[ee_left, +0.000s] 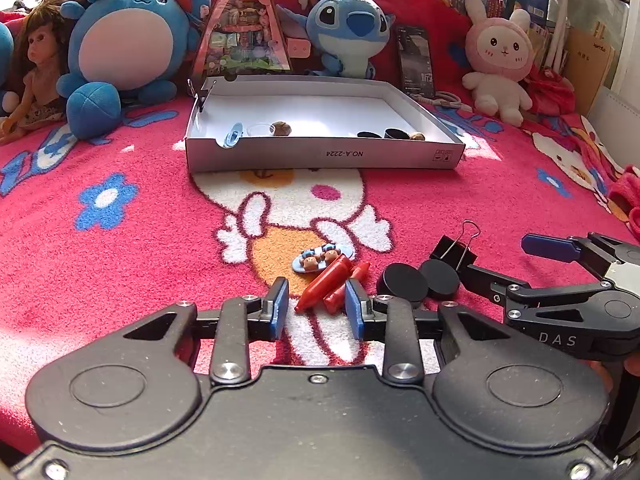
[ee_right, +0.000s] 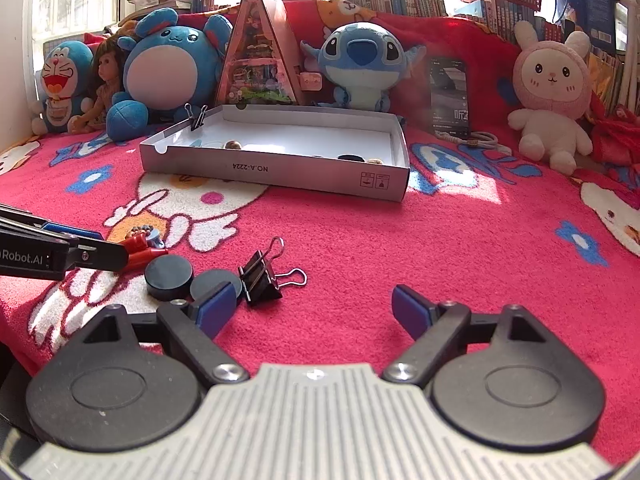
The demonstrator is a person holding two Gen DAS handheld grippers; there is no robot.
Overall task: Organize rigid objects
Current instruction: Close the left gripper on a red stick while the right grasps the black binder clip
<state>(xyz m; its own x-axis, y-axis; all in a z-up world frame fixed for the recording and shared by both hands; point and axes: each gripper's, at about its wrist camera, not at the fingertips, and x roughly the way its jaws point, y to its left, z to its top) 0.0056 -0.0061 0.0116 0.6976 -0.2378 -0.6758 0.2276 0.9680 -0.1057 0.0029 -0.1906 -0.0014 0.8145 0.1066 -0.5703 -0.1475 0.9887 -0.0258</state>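
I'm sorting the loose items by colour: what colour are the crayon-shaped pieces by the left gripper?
Red crayon-shaped pieces, clearest in the left wrist view.

Bright daylight from the windows (ee_right: 76,4) behind blows out the upper edge and glares inside the box (ee_left: 304,104), laying sunlit patches on the blanket (ee_left: 120,240), while fisheye bending and dark corners frame both sharp views.

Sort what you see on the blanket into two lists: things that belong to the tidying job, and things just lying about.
Belongs to the job:
white box
red crayons
two black discs
black binder clip
small bear clip
left claw
right claw

Just lying about:
plush toys
doll
phone
triangular display house
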